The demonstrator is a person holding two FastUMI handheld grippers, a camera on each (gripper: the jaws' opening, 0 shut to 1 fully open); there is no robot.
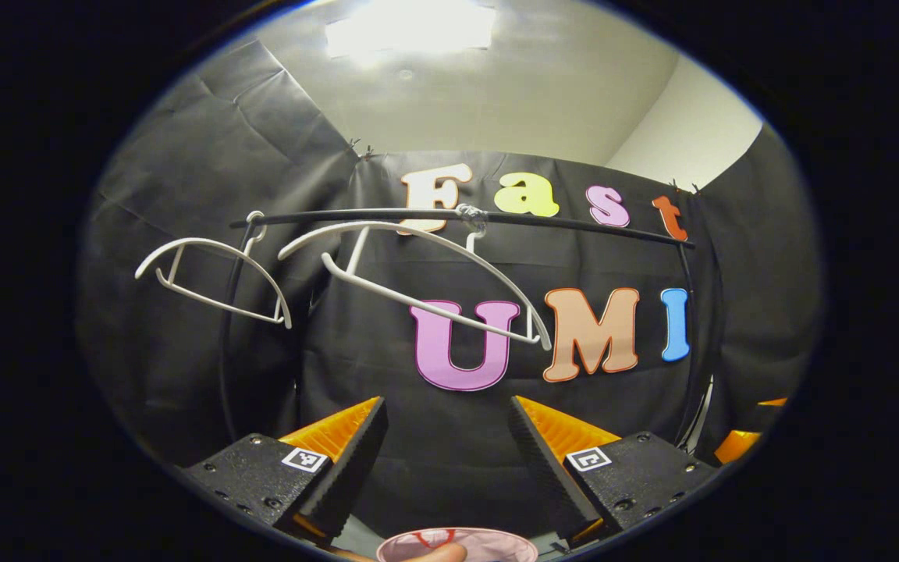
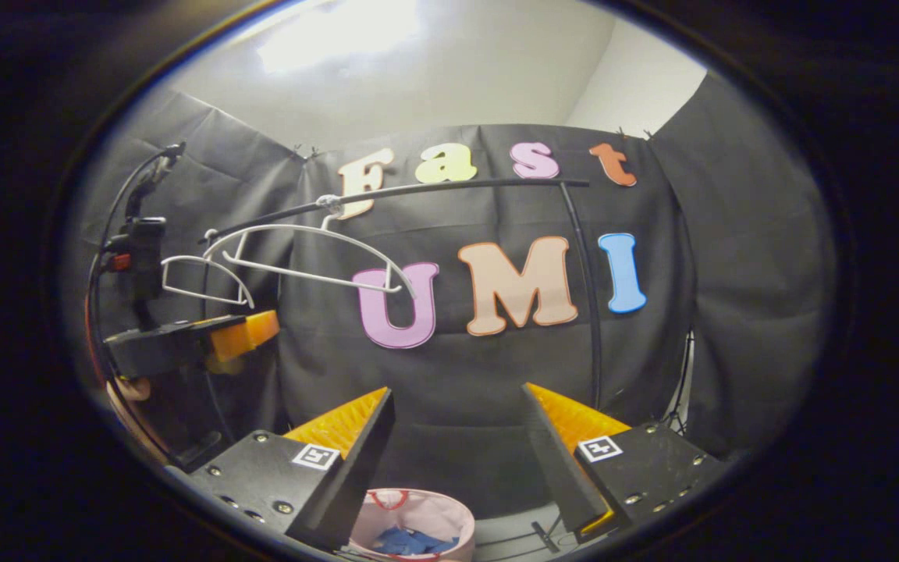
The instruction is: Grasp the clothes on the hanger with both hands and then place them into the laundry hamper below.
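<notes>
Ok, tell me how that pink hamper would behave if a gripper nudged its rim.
The pink hamper looks soft-walled, so its rim would probably give way rather than resist. With what looks like blue cloth its only visible load, it is likely light and may slide or tip. Both hangers are bare.

You have two white hangers (image 1: 418, 273) on a black rail (image 1: 496, 220), both set against the black cloth wall (image 1: 184, 179). Above the cloth, the room's wall and ceiling (image 1: 496, 101) read off-white to grey. Below you, the laundry hamper (image 2: 449, 515) is pale pink with a red handle loop at its rim. Inside it lie blue clothes (image 2: 410, 541), plain as far as you can tell at this blurred edge.
</notes>
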